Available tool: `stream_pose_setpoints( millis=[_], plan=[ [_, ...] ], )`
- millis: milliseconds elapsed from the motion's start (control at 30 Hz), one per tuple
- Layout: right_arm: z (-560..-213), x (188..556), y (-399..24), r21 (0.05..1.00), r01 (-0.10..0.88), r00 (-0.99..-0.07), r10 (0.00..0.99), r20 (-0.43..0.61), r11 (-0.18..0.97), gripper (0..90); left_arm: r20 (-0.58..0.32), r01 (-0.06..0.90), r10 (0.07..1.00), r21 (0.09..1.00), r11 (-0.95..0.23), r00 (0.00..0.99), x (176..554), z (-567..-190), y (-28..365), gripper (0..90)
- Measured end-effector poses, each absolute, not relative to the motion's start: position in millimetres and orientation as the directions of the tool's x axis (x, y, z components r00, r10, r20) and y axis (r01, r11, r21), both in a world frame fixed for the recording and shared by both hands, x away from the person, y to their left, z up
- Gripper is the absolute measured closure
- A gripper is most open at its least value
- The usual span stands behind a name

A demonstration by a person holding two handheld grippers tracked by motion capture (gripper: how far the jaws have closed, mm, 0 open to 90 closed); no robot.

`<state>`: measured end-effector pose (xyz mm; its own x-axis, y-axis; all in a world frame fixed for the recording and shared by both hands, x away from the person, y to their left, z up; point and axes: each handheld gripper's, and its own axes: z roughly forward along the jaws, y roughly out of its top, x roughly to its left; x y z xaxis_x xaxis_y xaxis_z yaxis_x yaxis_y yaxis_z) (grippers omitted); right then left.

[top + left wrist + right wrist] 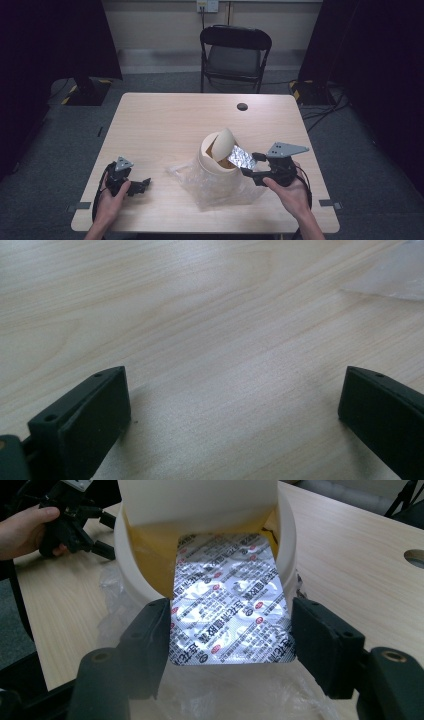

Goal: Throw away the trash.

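The right tool [230,630] is clamping a silver blister pack [230,600] by its two long edges, jaws pressing on either side of the foil in the lower middle of the right gripper view, while the pack's far end is poking into the mouth of a cream-coloured round container [287,545] whose swing flap [200,500] is tilting open above it. In the high view the pack [241,157] is sitting just right of centre, between the container [210,157] and the right tool [256,165], and the container is standing on a crumpled clear plastic bag [220,192] near the front of the desk [165,120]. The left tool [141,184] is resting at the lower left of that frame with its jaws apart and nothing between them, hovering close over bare wood in the left gripper view [232,405]. The step in hand seems to be feeding the pack through the opening. To do it well, the person is probably best keeping the pack flat and lined up with the gap under the flap, sliding it straight in so a corner is not catching the rim, and letting go only once most of its length is inside. Since the container is sitting on slippery plastic, pushing gently is wise; the idle left tool could be steadying it.
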<state>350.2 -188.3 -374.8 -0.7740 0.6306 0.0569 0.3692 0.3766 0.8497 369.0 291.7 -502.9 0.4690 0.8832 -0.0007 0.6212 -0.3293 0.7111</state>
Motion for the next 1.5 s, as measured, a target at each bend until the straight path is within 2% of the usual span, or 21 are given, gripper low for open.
stream_pose_setpoints(
  millis=[333, 367, 433, 500, 533, 733, 900, 1100, 1167, 1200, 1367, 1500],
  plan=[
    [-370, 358, -177, 0.863, 0.362, -0.78, 0.622, 0.073, 0.353, 34.7, -0.001, 0.621, 0.883, 0.711, -0.329, 0.469, 369, -503, 292, 0.0],
    [-369, 359, -176, 0.863, 0.361, -0.781, 0.62, 0.074, 0.353, 37.2, -0.001, 0.621, 0.883, 0.711, -0.329, 0.468, 369, -503, 292, 0.0],
    [-368, 360, -174, 0.873, 0.35, -0.788, 0.61, 0.08, 0.338, 49.9, 0.0, 0.621, 0.883, 0.711, -0.329, 0.469, 369, -503, 292, 0.0],
    [-365, 361, -172, 0.879, 0.34, -0.796, 0.6, 0.08, 0.333, 52.2, -0.001, 0.621, 0.883, 0.711, -0.329, 0.468, 369, -503, 292, 0.0],
    [-364, 364, -168, 0.876, 0.337, -0.798, 0.598, 0.072, 0.345, 56.3, 0.0, 0.621, 0.883, 0.711, -0.329, 0.469, 369, -503, 292, 0.0],
    [-364, 370, -158, 0.873, 0.333, -0.807, 0.587, 0.069, 0.356, 62.1, -0.001, 0.621, 0.883, 0.711, -0.329, 0.469, 369, -503, 292, 0.0],
    [-366, 373, -154, 0.864, 0.343, -0.811, 0.58, 0.075, 0.369, 62.2, -0.001, 0.621, 0.883, 0.711, -0.329, 0.469, 369, -503, 292, 0.0],
    [-371, 378, -148, 0.842, 0.37, -0.81, 0.58, 0.085, 0.393, 59.2, 0.0, 0.621, 0.883, 0.711, -0.329, 0.469, 369, -503, 292, 0.0],
    [-374, 380, -148, 0.838, 0.397, -0.792, 0.601, 0.107, 0.374, 55.7, -0.001, 0.621, 0.883, 0.711, -0.329, 0.468, 369, -503, 292, 0.0],
    [-376, 381, -148, 0.839, 0.401, -0.79, 0.602, 0.114, 0.368, 51.0, -0.001, 0.621, 0.883, 0.711, -0.329, 0.469, 369, -503, 292, 0.0],
    [-376, 381, -150, 0.843, 0.406, -0.788, 0.603, 0.127, 0.354, 43.9, -0.001, 0.621, 0.883, 0.711, -0.329, 0.468, 369, -503, 292, 0.0],
    [-370, 378, -152, 0.855, 0.399, -0.772, 0.625, 0.117, 0.332, 32.2, -0.001, 0.621, 0.883, 0.711, -0.329, 0.469, 369, -503, 292, 0.0]
  ],
)
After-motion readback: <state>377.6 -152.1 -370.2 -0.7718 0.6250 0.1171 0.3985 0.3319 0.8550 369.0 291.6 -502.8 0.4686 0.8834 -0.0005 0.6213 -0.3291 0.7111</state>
